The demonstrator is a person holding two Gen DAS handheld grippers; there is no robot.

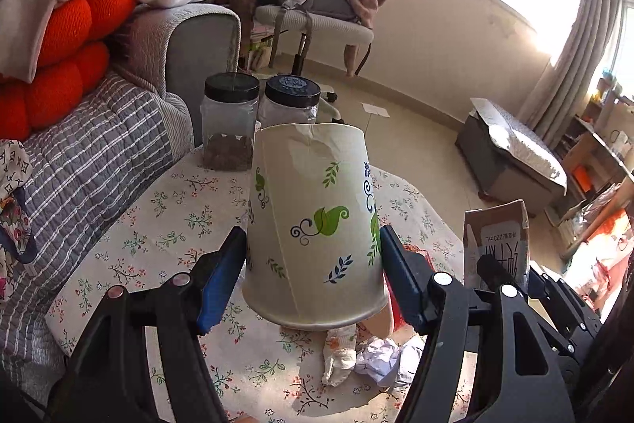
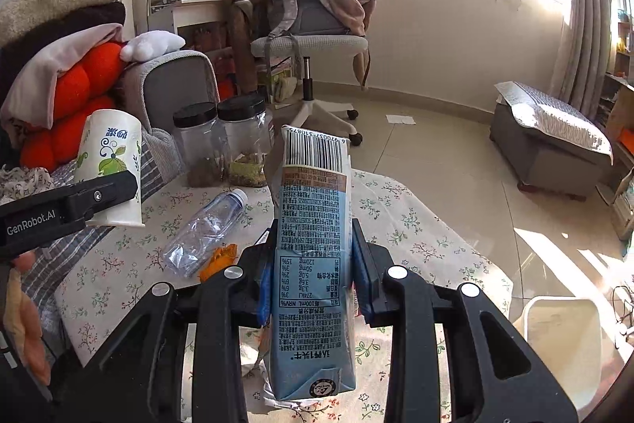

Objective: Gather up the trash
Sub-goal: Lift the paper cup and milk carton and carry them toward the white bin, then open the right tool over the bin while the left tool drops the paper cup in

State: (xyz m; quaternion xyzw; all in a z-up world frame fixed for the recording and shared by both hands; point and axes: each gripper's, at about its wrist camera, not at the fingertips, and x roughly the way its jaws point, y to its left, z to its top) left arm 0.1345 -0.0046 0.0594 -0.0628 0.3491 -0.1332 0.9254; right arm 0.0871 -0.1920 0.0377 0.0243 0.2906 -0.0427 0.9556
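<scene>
Left gripper (image 1: 313, 248): blue-padded fingers (image 1: 220, 284) closed against both sides of a paper cup (image 1: 313, 224), white with green leaf print. Cup is held upside down, its open rim toward the camera and its dented base pointing away, lifted above the table (image 1: 119, 256). In the right wrist view the same cup (image 2: 113, 165) shows at the left edge, clamped in the black left gripper (image 2: 99, 197) and raised over the sofa side of the table.

Right gripper (image 2: 313, 264): jaws narrowed onto a light blue milk carton (image 2: 313, 244), one pad on each long side. Carton is upside down, barcode end farthest from the camera, nutrition panel facing the lens, clear of the tabletop. In the left wrist view the carton (image 1: 499, 244) appears at the right, print inverted.

Table carries a floral tablecloth (image 2: 396, 224). On it: a crushed clear plastic bottle (image 2: 206, 228) lying on its side, an orange wrapper (image 2: 218, 258) just beside the bottle's base, and crumpled white paper (image 1: 380, 359) under the cup. Two clear jars with black lids (image 2: 222, 141) stand side by side at the far table edge, each part-filled.

White bin (image 2: 562, 339) sits on the floor just beside the table, lower right.
</scene>
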